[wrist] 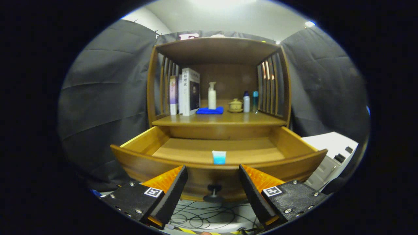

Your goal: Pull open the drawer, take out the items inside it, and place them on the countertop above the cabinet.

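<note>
Tongs [213, 182]: we log them spread wide, holding nothing, knob [213, 192] between. Drawer [215, 163] pulled out just ahead; small cup [218, 157] inside. Counter [218, 119] beyond carries books [186, 91], bottles. Cables [209, 217] on floor, partly hidden.

Small cup [218, 157] (base hidden by drawer front [163, 168]).

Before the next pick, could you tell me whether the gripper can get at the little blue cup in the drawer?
Probably yes: the drawer is pulled out, the cup stands uncovered behind its front panel, and the gripper is open.
</note>
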`<state>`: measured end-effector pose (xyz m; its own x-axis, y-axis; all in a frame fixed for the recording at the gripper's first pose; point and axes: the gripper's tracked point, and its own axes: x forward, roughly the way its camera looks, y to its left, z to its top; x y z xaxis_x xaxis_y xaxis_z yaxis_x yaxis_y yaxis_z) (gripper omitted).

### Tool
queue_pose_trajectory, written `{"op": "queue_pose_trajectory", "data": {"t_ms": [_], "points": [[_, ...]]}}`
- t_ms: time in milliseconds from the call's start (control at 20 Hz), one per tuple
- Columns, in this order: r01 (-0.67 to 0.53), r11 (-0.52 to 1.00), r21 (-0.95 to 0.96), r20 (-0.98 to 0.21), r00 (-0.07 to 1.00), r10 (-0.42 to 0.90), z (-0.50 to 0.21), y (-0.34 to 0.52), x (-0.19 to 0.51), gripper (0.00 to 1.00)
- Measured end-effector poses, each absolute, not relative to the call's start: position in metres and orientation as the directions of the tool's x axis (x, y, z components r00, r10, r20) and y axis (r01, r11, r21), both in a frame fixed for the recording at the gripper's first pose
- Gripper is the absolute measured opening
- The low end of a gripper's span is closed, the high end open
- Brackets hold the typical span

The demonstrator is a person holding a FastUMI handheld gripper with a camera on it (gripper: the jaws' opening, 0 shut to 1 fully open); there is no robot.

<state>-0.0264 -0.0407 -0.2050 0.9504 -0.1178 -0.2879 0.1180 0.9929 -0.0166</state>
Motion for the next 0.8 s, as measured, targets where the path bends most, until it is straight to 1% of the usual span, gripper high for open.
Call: {"op": "queue_pose_trajectory", "data": {"t_ms": [100,200,350,550,800], "points": [[0.166,0.986,-0.027,-0.28,0.945,-0.167,-0.181,-0.052,-0.01,0.96],[0.203,0.978,-0.042,-0.313,0.927,-0.205,-0.171,-0.069,0.005,0.96],[0.221,0.975,-0.038,-0.36,0.907,-0.22,-0.167,-0.082,0.033,0.96],[0.289,0.957,-0.002,-0.482,0.839,-0.254,-0.188,-0.096,0.071,0.96],[0.318,0.948,0.028,-0.63,0.741,-0.23,-0.231,-0.099,0.106,0.96]]}}
